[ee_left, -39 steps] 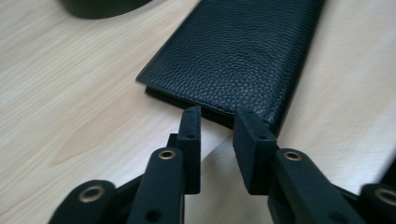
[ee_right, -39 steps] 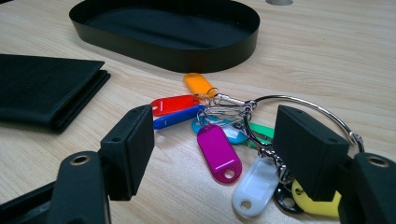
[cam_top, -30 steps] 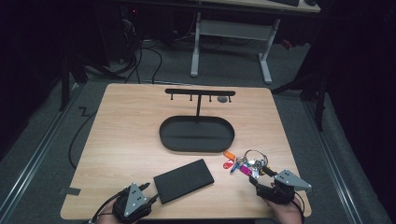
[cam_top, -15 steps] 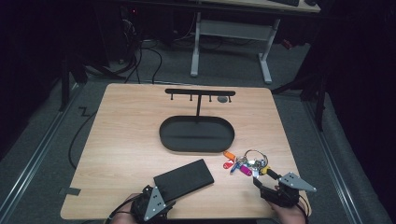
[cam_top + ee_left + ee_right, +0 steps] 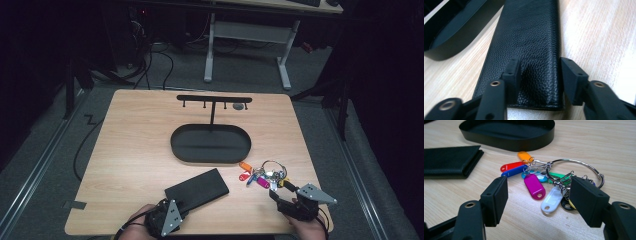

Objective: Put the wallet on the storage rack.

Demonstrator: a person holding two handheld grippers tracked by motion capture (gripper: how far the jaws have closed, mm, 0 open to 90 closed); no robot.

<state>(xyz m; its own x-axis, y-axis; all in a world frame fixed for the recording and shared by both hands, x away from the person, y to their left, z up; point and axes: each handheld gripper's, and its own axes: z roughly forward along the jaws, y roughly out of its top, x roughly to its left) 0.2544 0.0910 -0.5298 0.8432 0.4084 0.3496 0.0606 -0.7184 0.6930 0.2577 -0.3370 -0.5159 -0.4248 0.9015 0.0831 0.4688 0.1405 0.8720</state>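
A black leather wallet (image 5: 197,189) lies flat near the table's front edge. My left gripper (image 5: 174,204) is over its near end. In the left gripper view (image 5: 541,71) the jaws have just been closing. One pad rests on the wallet's (image 5: 529,37) top and dents the leather, and the other pad is against its right edge. A ring of coloured key tags (image 5: 262,176) lies to the right. My right gripper (image 5: 280,192) stands open just short of the tags. The key tags (image 5: 534,186) are ahead of its spread jaws (image 5: 541,198).
A black oval tray (image 5: 210,157) sits mid-table, with a black T-shaped hook stand (image 5: 214,98) rising behind it. A small grey piece (image 5: 239,106) hangs at the bar's right end. Bare wood lies to the left. The front table edge is close under both hands.
My left gripper has moved right along the front edge to the wallet's near end and now stands over it. The right gripper, keys and wallet have stayed in place.
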